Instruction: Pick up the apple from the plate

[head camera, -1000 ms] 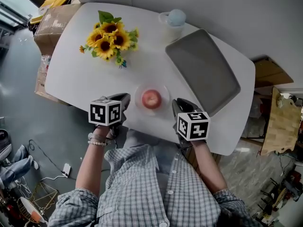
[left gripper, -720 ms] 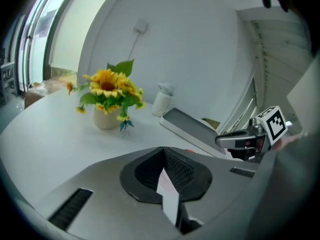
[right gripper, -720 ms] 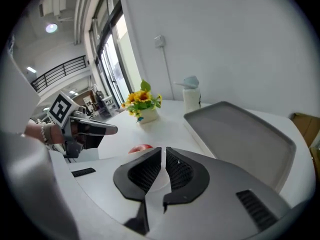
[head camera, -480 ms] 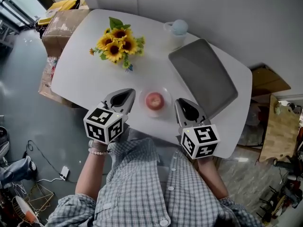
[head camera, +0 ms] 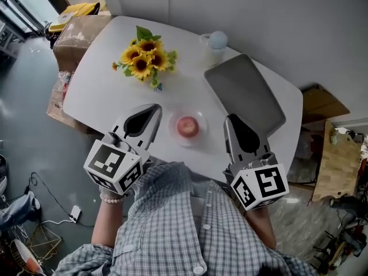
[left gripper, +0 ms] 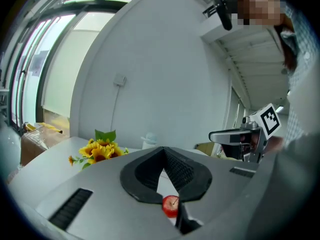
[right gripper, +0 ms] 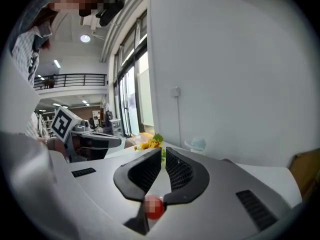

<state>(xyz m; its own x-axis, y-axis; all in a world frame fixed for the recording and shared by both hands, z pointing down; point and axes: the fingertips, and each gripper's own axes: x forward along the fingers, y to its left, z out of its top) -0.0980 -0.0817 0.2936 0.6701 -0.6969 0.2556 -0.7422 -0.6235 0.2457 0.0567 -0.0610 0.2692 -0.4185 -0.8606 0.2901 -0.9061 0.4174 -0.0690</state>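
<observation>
A red apple lies on a small clear plate near the front edge of the white table. My left gripper hangs just left of the plate, jaws shut and empty, its tip pointing at the table. My right gripper is held right of the plate, also shut with nothing in it. The apple shows low behind the closed fingers in the left gripper view, and the apple sits likewise in the right gripper view. Neither gripper touches it.
A bunch of sunflowers lies at the table's back left. A grey tray sits at the right, with a pale cup behind it. Cardboard boxes stand on the floor left of the table.
Both grippers have risen toward the head camera and look larger, their marker cubes lower in the picture. The apple has stayed on the plate.
</observation>
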